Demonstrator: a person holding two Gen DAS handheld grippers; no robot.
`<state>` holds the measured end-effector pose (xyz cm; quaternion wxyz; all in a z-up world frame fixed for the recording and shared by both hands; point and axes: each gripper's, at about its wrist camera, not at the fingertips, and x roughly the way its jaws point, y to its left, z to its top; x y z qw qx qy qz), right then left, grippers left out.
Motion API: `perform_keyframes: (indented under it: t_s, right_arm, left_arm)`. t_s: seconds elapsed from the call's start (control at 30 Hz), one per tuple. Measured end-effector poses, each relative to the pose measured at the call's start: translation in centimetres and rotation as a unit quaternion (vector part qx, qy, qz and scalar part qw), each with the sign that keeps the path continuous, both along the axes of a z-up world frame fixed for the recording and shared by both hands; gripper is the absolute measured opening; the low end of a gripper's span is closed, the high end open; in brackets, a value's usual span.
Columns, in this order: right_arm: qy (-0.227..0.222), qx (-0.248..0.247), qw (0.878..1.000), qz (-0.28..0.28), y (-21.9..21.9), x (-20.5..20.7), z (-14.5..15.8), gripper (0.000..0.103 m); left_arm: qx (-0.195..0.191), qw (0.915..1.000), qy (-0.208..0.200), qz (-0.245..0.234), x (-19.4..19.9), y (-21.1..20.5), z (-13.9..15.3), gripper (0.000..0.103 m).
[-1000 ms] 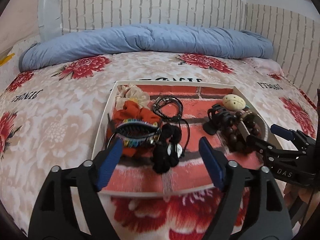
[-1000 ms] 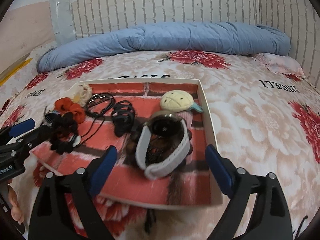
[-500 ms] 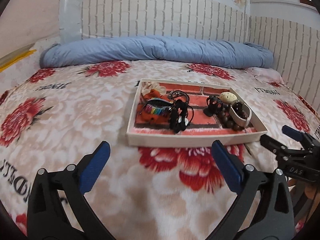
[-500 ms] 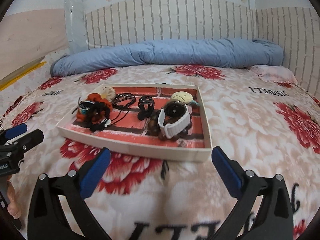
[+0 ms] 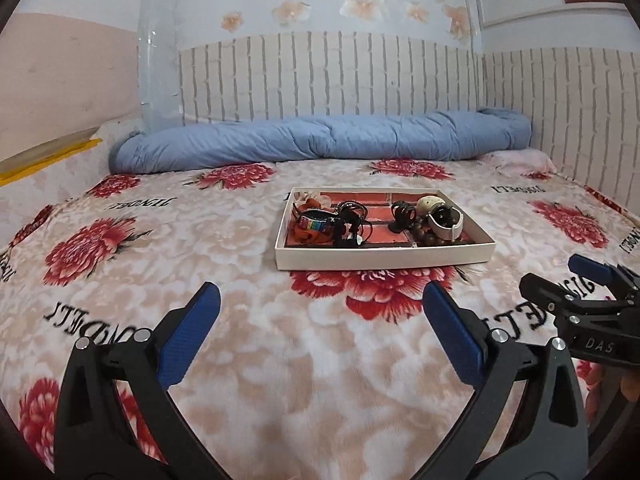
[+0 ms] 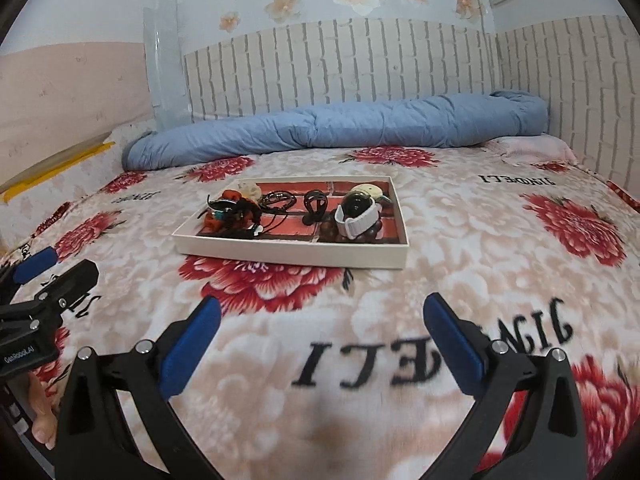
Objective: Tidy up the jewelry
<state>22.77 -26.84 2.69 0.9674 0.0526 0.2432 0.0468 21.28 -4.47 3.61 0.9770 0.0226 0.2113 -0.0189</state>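
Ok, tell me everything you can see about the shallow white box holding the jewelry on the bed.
The shallow white rectangular box looks like cardboard, with low upright walls and a red brick-pattern lining. It lies flat and open on the floral plush blanket, well ahead of both open grippers, touched by neither. Inside, an orange scrunchie and rainbow hair clip sit at its left end, black cords in the middle, and a white-strapped watch over dark beads at the right.

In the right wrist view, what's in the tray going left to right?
Inside the tray: orange scrunchie → black cord loops → black claw clip → white band around a dark ball.
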Motion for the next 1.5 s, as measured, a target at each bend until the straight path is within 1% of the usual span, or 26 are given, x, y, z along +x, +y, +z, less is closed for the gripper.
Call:
perform_keyframes:
  t_s: [0.07, 0.27, 0.4, 0.57, 0.73, 0.93, 1.5]
  right_arm:
    - [-0.002, 0.007, 1.000, -0.002, -0.2, -1.3, -0.1, 0.099]
    - [-0.020, 0.012, 1.000, -0.012, -0.8, -4.2, -0.1, 0.099]
    - [-0.045, -0.007, 0.999, -0.015, -0.3, -5.9, -0.4, 0.099]
    - [-0.074, -0.014, 0.997, -0.020, -0.1, -7.2, -0.7, 0.099]
    - [-0.094, -0.024, 0.995, -0.016, 0.3, -8.1, -0.7, 0.099]
    - [-0.088, -0.025, 0.996, -0.016, 0.3, -7.9, -1.0, 0.099]
    - [-0.088, -0.025, 0.996, -0.021, 0.2, -7.8, -1.2, 0.099]
  left_arm:
    - [-0.007, 1.0000, 0.002, 0.003, -1.1, 0.3, -0.3, 0.098]
    - [-0.013, 0.9997, -0.015, 0.016, -4.0, 1.0, -1.3, 0.098]
    - [-0.028, 0.9991, -0.020, 0.024, -5.1, 1.7, -1.7, 0.098]
    - [-0.042, 0.9985, -0.020, 0.028, -5.5, 2.5, -2.2, 0.098]
    - [-0.036, 0.9986, -0.028, 0.029, -5.7, 2.4, -2.3, 0.098]
    - [-0.025, 0.9987, -0.033, 0.031, -5.9, 2.0, -2.5, 0.098]
    - [-0.032, 0.9985, -0.032, 0.032, -5.9, 2.2, -2.5, 0.098]
